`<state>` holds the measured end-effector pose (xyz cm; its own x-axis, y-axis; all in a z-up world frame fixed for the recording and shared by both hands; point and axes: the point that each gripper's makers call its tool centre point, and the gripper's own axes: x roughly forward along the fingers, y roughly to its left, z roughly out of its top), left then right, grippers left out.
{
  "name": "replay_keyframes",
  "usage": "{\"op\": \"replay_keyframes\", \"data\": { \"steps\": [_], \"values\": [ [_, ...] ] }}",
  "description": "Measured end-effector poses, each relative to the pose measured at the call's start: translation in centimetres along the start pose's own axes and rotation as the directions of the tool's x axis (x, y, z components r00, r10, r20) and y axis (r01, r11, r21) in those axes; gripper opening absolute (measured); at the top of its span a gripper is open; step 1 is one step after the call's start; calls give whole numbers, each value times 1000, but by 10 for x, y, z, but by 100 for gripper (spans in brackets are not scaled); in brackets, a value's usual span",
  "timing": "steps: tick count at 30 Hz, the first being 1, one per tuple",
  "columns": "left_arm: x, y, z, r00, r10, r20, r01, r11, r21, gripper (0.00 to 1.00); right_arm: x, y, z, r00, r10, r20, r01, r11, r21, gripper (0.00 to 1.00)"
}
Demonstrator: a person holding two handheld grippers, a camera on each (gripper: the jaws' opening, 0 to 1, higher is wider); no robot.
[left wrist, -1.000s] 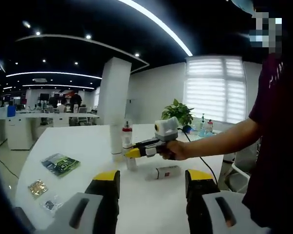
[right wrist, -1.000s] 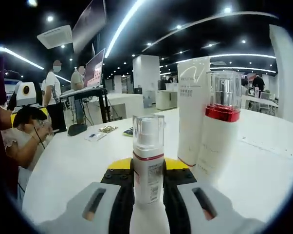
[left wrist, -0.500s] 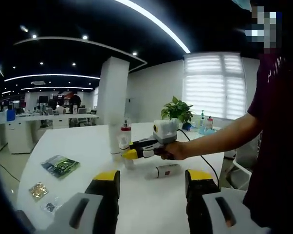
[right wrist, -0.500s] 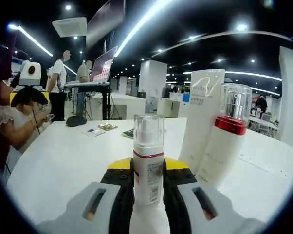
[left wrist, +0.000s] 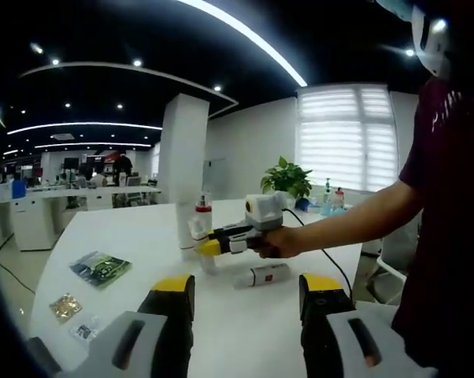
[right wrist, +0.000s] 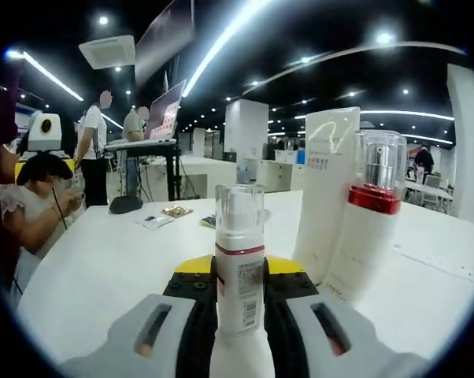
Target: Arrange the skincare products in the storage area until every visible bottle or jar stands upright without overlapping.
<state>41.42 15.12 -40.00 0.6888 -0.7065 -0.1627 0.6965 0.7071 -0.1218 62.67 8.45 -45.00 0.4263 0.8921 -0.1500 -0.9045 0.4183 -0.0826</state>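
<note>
Your right gripper (right wrist: pixel 238 303) pinches a small pump bottle (right wrist: pixel 239 260) upright, beside the tall bottle (right wrist: pixel 364 220) and white carton (right wrist: pixel 325 201). Your left gripper (left wrist: pixel 245 311) hangs spread above the desk (left wrist: pixel 245 331). One bottle (left wrist: pixel 261 275) lies flat beyond it.

An open-plan office: white desks (left wrist: pixel 79 189), ceiling strip lights (left wrist: pixel 245 39), window blinds (left wrist: pixel 347 138), potted plant (left wrist: pixel 286 179).
</note>
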Motion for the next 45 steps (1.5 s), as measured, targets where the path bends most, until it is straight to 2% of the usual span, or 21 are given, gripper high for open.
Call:
{"op": "replay_keyframes", "data": {
  "steps": [4,7,9,16,23,27,34,40,45],
  "values": [
    [-1,-1,2,1000,-1,9,1,1000,0,55,4,1,3,1000,9,6,-9,1000,-28,20],
    [-3,-2,0,1000,1,4,-1,1000,5,55,7,-4,7,999,16,44,-17,1000,23,20],
    [-5,-2,1,1000,5,5,-5,1000,6,55,9,-6,7,999,18,50,-18,1000,13,20],
    [-13,0,-3,1000,26,0,-26,1000,5,55,11,-9,-6,998,31,59,-33,999,38,20],
    [-11,2,-6,999,31,-10,-31,1000,0,55,9,-10,-4,995,40,91,-44,998,52,20],
    [-7,-1,-7,1000,19,-11,-19,1000,4,55,6,-8,-5,995,46,88,-48,999,15,20],
    [-5,-3,-11,1000,12,-24,-12,1000,7,55,5,-9,-6,996,30,88,-28,999,-25,20],
    [-6,-3,-16,999,13,-35,-13,1000,0,54,8,-15,-8,997,-20,81,24,998,-49,20],
    [-4,-4,-17,999,7,-41,-7,1000,0,54,10,-22,-9,996,-36,80,40,998,-44,20]
  ]
}}
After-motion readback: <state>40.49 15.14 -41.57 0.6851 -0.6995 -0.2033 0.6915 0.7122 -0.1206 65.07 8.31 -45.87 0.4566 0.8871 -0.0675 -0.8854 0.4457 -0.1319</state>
